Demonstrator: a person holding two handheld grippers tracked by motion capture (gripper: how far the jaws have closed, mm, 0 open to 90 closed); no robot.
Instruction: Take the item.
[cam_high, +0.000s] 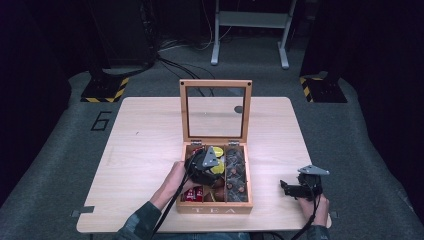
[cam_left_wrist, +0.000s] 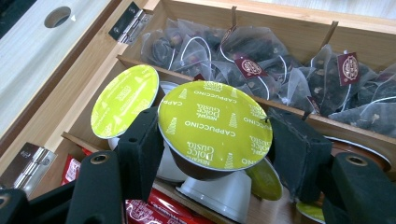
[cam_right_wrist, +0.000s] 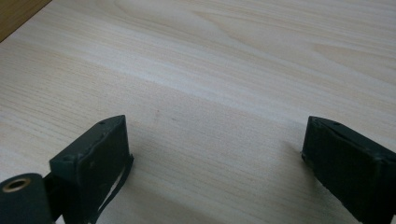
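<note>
Capsule (cam_left_wrist: 215, 123), yellow-green foil lid marked Cappuccino, sits clamped between the pads of the left tool (cam_high: 206, 165) above the left compartment of the wooden tea box (cam_high: 214, 209). In the left gripper view the pads press on opposite sides of the dark capsule body just under the lid rim, and the lid is tilted toward the camera. A second yellow-lidded capsule (cam_left_wrist: 124, 100) lies just beside it on the left, with white capsules (cam_left_wrist: 219, 193) and red packets (cam_left_wrist: 154, 212) beneath. Tea bags (cam_left_wrist: 261, 60) occupy the right compartment beyond the divider.

Procedure, as judged from this position:
1. Maintain clamping pressure; the capsule wall tapers and could slip downward.
2. Lift straight up, clear of the divider and the neighbouring capsule.
3. Avoid the open glass lid (cam_high: 215, 111) at the far side.

The right tool (cam_high: 295, 189) rests released, jaws wide apart, over bare bench (cam_right_wrist: 224, 70) right of the box.
</note>
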